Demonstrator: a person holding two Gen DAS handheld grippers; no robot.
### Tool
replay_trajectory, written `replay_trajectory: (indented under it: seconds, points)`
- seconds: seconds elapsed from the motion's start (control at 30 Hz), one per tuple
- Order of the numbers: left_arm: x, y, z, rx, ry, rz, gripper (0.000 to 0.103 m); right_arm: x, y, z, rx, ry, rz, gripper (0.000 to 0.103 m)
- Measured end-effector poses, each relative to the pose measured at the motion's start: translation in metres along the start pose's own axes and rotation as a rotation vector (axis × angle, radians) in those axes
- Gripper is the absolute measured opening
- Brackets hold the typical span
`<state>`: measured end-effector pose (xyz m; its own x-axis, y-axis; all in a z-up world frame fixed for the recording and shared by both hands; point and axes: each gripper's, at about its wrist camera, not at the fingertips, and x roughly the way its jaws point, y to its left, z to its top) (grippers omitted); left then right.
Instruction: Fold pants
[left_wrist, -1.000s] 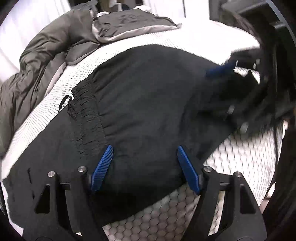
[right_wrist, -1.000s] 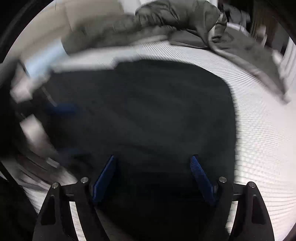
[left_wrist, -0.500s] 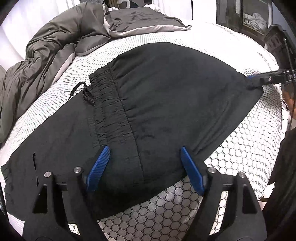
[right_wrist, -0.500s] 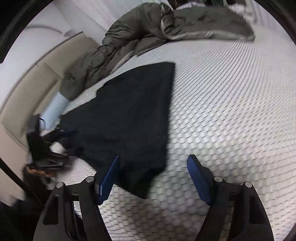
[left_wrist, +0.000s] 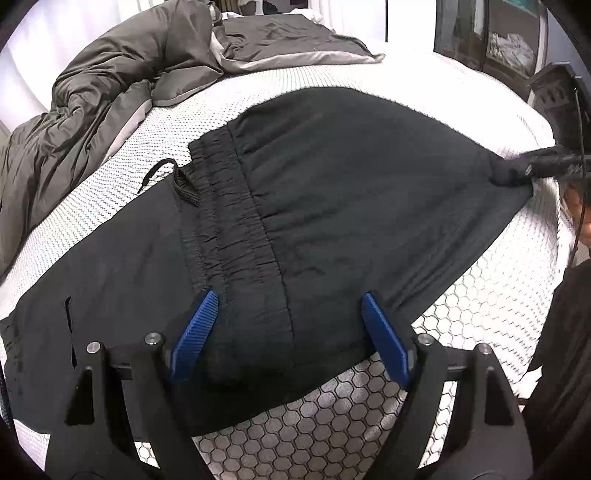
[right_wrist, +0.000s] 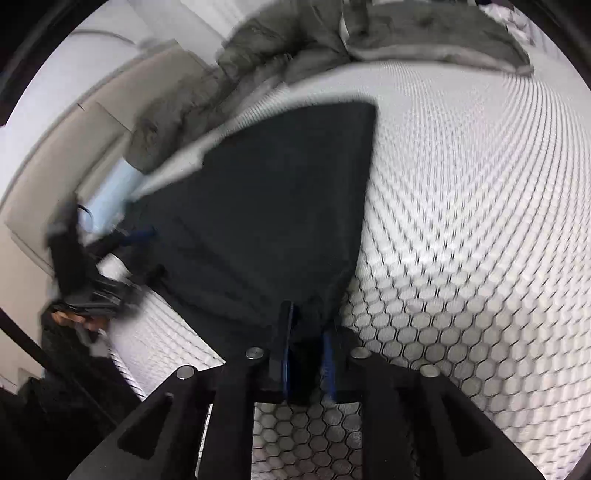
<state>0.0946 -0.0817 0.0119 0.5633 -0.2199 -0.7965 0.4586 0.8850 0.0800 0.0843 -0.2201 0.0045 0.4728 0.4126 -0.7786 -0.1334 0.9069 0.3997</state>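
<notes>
One crinkled black pants (left_wrist: 332, 206) waistband

A bed with a white honeycomb-patterned mattress cover (left_wrist: 480, 325) fills the room. A rumpled grey-brown duvet (left_wrist: 92, 122) is bunched at its far end. A pale beige padded wall panel (right_wrist: 66, 155) runs alongside.
</notes>
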Motion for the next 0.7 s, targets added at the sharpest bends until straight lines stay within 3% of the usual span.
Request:
replay_trajectory:
  seconds: [0.03, 0.07, 0.13, 0.2, 0.3, 0.33, 0.4, 0.47, 0.53, 0.6, 0.67, 0.7]
  points:
    - [-0.003, 0.002, 0.001, -0.013, -0.008, -0.006, 0.078, -0.009, -0.004, 0.003, 0.011, -0.036, 0.01, 0.064]
    - [-0.006, 0.008, 0.001, -0.039, -0.018, -0.015, 0.078, -0.016, -0.007, 0.009, 0.039, -0.086, 0.025, 0.069]
    - [-0.01, 0.02, 0.002, -0.093, -0.034, -0.029, 0.078, -0.015, -0.019, 0.021, 0.11, -0.128, 0.063, 0.069]
    - [-0.017, 0.037, 0.004, -0.183, -0.071, -0.02, 0.078, 0.009, -0.037, 0.036, 0.19, -0.087, 0.101, 0.068]
    - [-0.017, 0.058, 0.003, -0.312, -0.105, -0.006, 0.078, 0.058, -0.047, 0.048, 0.24, 0.012, 0.103, 0.027]
    - [-0.013, 0.061, 0.002, -0.332, -0.094, -0.006, 0.077, 0.062, -0.045, 0.051, 0.225, 0.021, 0.087, 0.018]
    - [-0.007, 0.059, 0.001, -0.313, -0.062, -0.006, 0.071, 0.049, -0.038, 0.062, 0.146, -0.03, 0.071, 0.015]
    - [0.001, 0.05, -0.001, -0.273, -0.026, 0.002, 0.07, 0.043, -0.034, 0.076, 0.095, -0.062, 0.017, 0.019]
    - [0.004, 0.044, -0.003, -0.251, -0.008, 0.012, 0.07, 0.054, -0.035, 0.079, 0.059, -0.032, -0.124, 0.039]
    - [0.001, 0.044, -0.002, -0.248, -0.02, 0.016, 0.07, 0.058, -0.037, 0.076, 0.105, -0.018, -0.162, 0.039]
    - [-0.008, 0.042, 0.0, -0.253, -0.061, 0.024, 0.07, 0.042, -0.02, 0.075, 0.055, -0.075, -0.206, 0.04]
    - [-0.013, 0.041, 0.001, -0.253, -0.087, 0.027, 0.07, 0.029, -0.003, 0.074, 0.003, -0.131, -0.236, 0.05]
